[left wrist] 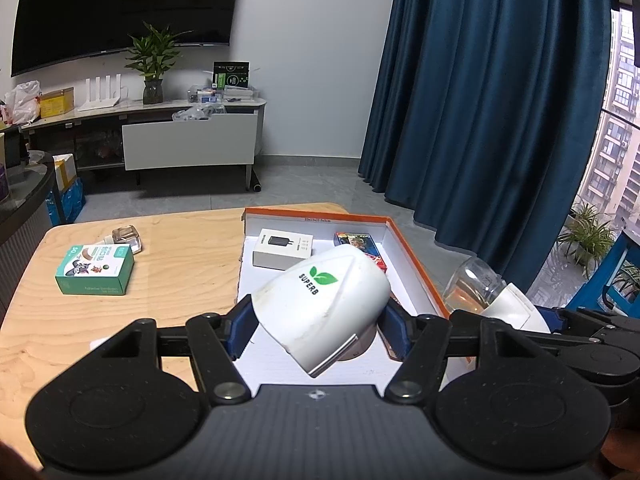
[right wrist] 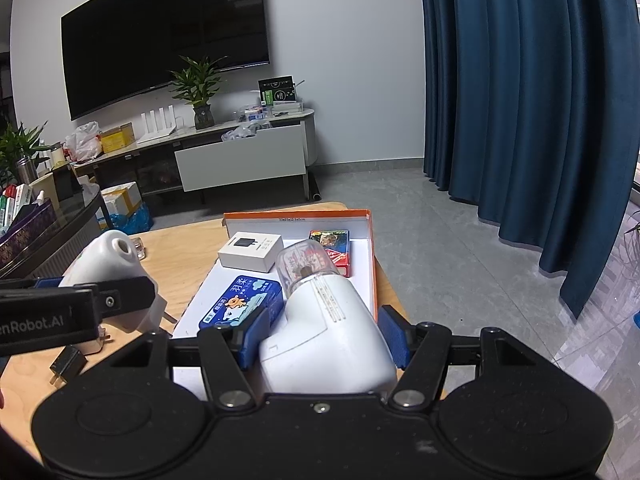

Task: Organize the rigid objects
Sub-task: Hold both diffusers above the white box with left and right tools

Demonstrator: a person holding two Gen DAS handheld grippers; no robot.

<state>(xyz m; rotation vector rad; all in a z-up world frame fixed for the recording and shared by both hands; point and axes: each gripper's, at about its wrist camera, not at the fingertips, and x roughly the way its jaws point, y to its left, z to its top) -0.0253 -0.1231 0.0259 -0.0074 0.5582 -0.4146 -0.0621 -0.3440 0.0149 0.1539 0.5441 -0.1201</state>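
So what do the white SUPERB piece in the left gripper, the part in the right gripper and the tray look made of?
SUPERB piece: white moulded plastic, slightly scuffed, printed logo, metal-looking strip at its lower edge.
Part in the right gripper: smooth white plastic body, probably clear plastic bottle at its tip.
Tray: looks like cardboard, orange outside, white inside.

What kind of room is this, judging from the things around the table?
Most likely a home living room. A large dark television hangs on the wall above a low media cabinet with a potted plant, and long blue curtains cover a window looking onto apartment blocks.
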